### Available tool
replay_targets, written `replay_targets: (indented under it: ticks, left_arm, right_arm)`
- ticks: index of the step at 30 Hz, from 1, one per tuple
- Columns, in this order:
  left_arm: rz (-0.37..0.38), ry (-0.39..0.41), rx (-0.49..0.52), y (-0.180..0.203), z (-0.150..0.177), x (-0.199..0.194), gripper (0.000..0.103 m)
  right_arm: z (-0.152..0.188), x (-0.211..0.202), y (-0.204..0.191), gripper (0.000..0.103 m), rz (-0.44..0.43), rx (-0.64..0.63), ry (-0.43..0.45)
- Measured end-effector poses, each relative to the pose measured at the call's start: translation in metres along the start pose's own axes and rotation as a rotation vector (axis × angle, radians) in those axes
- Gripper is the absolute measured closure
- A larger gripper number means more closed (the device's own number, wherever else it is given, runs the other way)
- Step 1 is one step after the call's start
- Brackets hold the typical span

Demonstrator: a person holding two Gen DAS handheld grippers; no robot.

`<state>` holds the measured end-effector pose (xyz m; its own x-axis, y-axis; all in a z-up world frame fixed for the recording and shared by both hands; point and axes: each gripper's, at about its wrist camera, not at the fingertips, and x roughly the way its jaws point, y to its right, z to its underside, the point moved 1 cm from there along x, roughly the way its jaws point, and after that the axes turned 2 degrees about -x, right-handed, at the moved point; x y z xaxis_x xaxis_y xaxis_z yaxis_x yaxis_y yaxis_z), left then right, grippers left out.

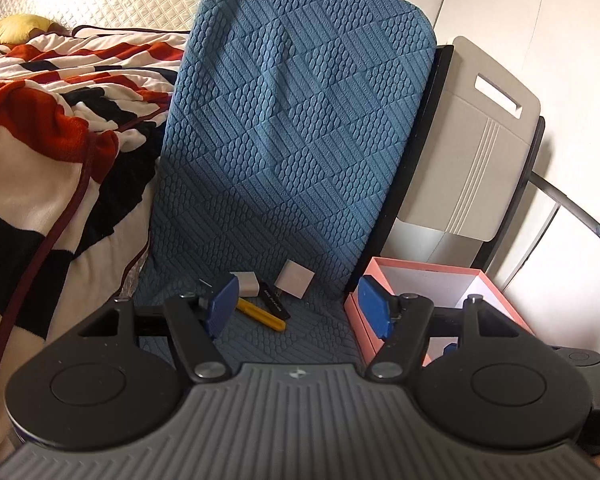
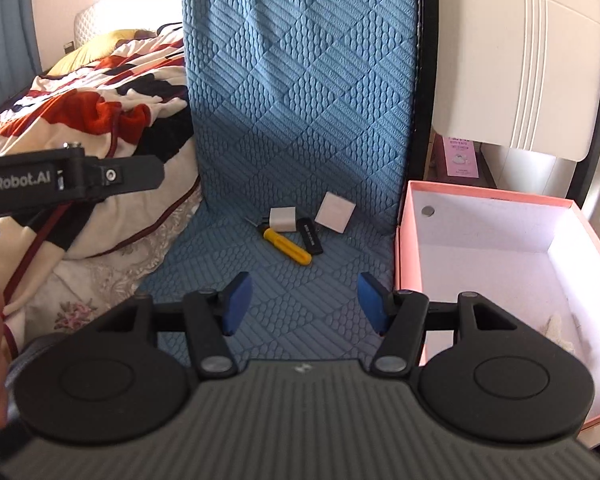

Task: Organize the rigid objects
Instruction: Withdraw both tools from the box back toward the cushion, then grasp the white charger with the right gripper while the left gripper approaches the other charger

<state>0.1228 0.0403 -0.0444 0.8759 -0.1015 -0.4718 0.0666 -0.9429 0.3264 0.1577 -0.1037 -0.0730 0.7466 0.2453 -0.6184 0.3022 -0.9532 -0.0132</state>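
On the blue textured chair seat [image 2: 284, 288] lie a yellow tool with a thin metal tip [image 2: 287, 246], a black USB stick [image 2: 310, 236], a small white charger block [image 2: 282, 219] and a white square block [image 2: 335, 213]. They also show in the left wrist view: yellow tool [image 1: 260, 312], black stick [image 1: 275, 300], white charger [image 1: 248, 283], white square block [image 1: 295, 279]. My left gripper [image 1: 298, 312] is open and empty, just short of them. My right gripper [image 2: 304, 302] is open and empty, further back over the seat. A pink box [image 2: 403, 248] with a white inside stands right of the seat.
A red, white and black blanket [image 1: 52, 128] lies on the bed to the left, with a dark red cord [image 1: 60, 232] over it. A beige panel [image 2: 515, 64] stands behind the box. A small round disc [image 2: 428, 211] lies inside the box. The left gripper's arm [image 2: 68, 178] crosses the right wrist view's left.
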Motion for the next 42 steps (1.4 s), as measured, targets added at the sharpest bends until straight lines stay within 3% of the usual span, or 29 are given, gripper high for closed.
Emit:
replay_targets:
  ticks: [11,17,20,31,42]
  left_arm:
    - [0.000,-0.068,-0.007,-0.017,0.027,0.016,0.032]
    - [0.010,-0.131,0.015,-0.015,0.040,0.044,0.032]
    - [-0.022,-0.130,0.024,-0.020,0.037,0.059,0.032]
    - [0.005,-0.171,0.044,-0.027,0.016,0.124,0.030]
    - [0.007,-0.272,-0.089,-0.068,0.007,0.195,0.030]
  right_arm:
    - [0.026,0.018,-0.006,0.042,0.023,0.000,-0.038]
    - [0.030,0.035,-0.002,0.042,0.040,0.008,-0.054]
    - [0.029,0.045,-0.001,0.042,0.019,0.009,-0.059]
    - [0.024,0.081,-0.001,0.042,-0.019,-0.032,-0.070]
    - [0.014,0.125,-0.002,0.043,-0.022,-0.053,-0.084]
